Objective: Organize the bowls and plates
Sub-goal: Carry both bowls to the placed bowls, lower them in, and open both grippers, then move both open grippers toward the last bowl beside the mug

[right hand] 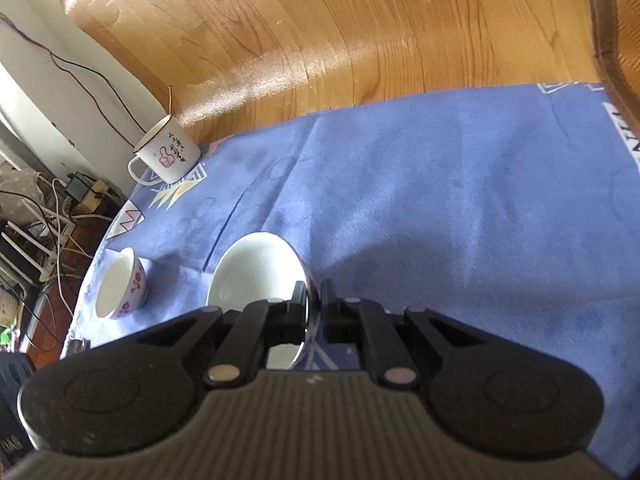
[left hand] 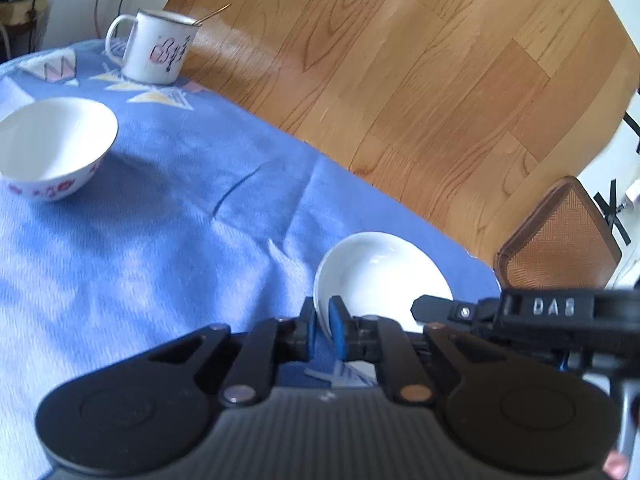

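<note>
My left gripper is shut on the near rim of a small white plate, held tilted above the blue tablecloth. A white bowl with red flowers stands on the cloth at the left. My right gripper is shut on the rim of a second white flowered bowl, held above the cloth. The standing bowl also shows in the right wrist view, left of the held one. Part of the right gripper shows beside the plate in the left wrist view.
A white enamel mug with a stick in it stands at the cloth's far edge; it also shows in the right wrist view. Wooden floor lies beyond the table edge. A brown chair stands at the right. Cables and clutter lie at the left.
</note>
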A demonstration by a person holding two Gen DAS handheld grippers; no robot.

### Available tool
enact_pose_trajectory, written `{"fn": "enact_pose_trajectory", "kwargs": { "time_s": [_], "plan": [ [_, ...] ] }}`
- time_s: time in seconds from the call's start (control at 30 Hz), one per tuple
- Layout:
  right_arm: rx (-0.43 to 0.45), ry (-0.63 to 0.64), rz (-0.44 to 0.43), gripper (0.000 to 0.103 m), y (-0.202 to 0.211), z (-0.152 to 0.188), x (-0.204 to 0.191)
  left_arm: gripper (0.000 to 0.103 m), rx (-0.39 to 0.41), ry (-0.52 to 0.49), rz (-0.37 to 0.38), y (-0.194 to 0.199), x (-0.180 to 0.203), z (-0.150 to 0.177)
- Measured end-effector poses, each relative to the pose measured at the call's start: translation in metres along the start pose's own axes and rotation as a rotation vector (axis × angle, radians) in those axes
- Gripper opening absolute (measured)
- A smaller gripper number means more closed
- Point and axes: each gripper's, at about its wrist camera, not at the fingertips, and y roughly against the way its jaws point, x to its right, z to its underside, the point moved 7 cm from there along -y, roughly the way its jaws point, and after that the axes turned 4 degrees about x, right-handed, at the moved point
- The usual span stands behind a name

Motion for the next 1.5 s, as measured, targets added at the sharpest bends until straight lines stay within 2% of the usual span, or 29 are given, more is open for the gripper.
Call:
{"fn": "enact_pose_trajectory", "kwargs": {
  "time_s": [0.2,0.4,0.63,0.83,1.0,1.03,1.07,1.13,1.33,1.5],
  "plan": [
    [0.049,0.002,-0.007,0.008,0.028,-0.003,0.012,0.007,0.007,-0.022,0.021,0.015,0.031,-0.003],
    [0.148,0.010,0.048,0.008,0.081,-0.005,0.042,0.007,-0.008,-0.103,0.098,0.021,0.091,0.008],
    [0.252,-0.034,0.179,0.008,0.157,0.008,0.108,0.007,-0.096,-0.211,0.234,0.013,0.181,0.051],
    [0.288,-0.054,0.281,0.008,0.190,0.027,0.152,0.007,-0.178,-0.278,0.281,-0.005,0.226,0.088],
    [0.301,-0.048,0.338,0.013,0.188,0.035,0.165,0.007,-0.226,-0.300,0.264,-0.021,0.236,0.105],
    [0.321,-0.034,0.362,0.016,0.191,0.035,0.167,0.009,-0.230,-0.310,0.249,-0.024,0.235,0.107],
    [0.342,-0.014,0.382,0.024,0.193,0.035,0.168,0.009,-0.224,-0.313,0.250,-0.024,0.235,0.108],
    [0.382,0.020,0.404,0.034,0.198,0.033,0.168,0.010,-0.213,-0.317,0.246,-0.023,0.234,0.106],
    [0.406,0.041,0.399,0.034,0.197,0.030,0.164,0.011,-0.184,-0.295,0.237,-0.018,0.228,0.094],
    [0.413,0.032,0.379,0.034,0.197,0.030,0.158,0.011,-0.151,-0.319,0.231,-0.010,0.226,0.089]
  ]
}}
